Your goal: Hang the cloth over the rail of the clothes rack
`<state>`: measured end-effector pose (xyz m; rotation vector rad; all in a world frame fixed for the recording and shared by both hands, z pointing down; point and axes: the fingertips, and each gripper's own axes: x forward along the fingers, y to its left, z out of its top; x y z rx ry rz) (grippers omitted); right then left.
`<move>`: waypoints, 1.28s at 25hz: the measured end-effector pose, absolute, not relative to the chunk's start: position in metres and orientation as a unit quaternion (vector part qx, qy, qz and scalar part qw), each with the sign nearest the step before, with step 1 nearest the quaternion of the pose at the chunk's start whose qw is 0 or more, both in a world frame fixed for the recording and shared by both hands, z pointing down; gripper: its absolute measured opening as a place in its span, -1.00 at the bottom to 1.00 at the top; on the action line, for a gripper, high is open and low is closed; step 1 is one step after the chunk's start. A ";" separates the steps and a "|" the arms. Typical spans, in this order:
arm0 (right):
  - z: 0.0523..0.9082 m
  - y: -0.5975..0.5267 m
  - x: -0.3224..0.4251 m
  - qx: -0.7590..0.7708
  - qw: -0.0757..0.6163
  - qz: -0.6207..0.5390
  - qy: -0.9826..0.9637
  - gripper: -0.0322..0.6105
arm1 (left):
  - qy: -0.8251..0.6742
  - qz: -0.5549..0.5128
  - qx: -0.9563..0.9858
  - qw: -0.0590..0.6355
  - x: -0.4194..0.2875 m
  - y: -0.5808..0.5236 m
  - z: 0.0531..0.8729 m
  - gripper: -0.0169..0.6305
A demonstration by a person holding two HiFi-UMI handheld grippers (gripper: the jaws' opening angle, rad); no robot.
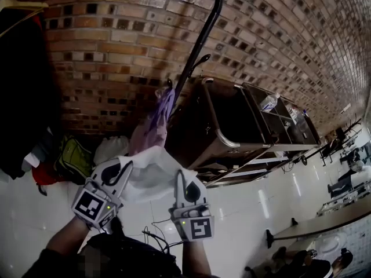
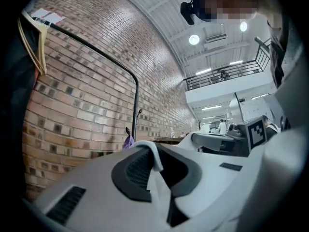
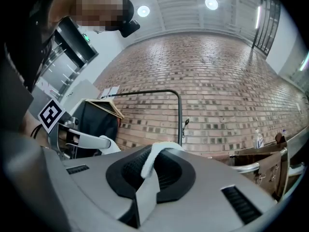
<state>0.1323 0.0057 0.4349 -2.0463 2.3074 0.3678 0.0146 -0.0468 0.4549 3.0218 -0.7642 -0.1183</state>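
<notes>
Your clothes rack [image 1: 200, 39] runs off the top edge at 12 o'clock, so the head view cuts off its rail; the cloth [image 1: 152, 175] is partly covered by your left gripper [image 1: 120, 171] and right gripper [image 1: 186, 185]; the dark garment [image 1: 20, 91] at 9 o'clock is cropped; the items [image 1: 269, 103] in the cart [image 1: 261, 147] at 2 o'clock are too small to tell.

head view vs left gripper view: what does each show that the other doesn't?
Head view only: the white floor and a green bag. Left gripper view only: a close look at the left gripper with jaws shut on the white cloth, ceiling lights, a balcony. Both: the white cloth itself, brick wall, black rack rail, purple cloth, right gripper.
</notes>
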 end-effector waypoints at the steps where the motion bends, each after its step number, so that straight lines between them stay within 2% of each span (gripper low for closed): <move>1: 0.432 -0.001 0.137 -0.663 0.018 0.121 0.739 -0.82 | -0.234 -0.041 0.971 0.012 0.022 -0.052 0.453 -0.85; 12: 0.390 -0.040 0.190 -0.715 0.019 0.151 0.682 -0.82 | -0.120 -0.070 0.990 0.026 0.094 -0.096 0.418 -0.85; 18: 0.360 -0.061 0.221 -0.707 -0.010 0.166 0.688 -0.82 | -0.084 -0.088 0.992 0.038 0.152 -0.107 0.379 -0.85; 26: 0.321 -0.094 0.273 -0.683 0.020 0.179 0.708 -0.82 | -0.082 -0.110 0.990 0.027 0.222 -0.133 0.330 -0.85; 32: 0.292 -0.116 0.303 -0.662 0.032 0.210 0.719 -0.82 | -0.093 -0.127 0.987 -0.007 0.259 -0.152 0.301 -0.85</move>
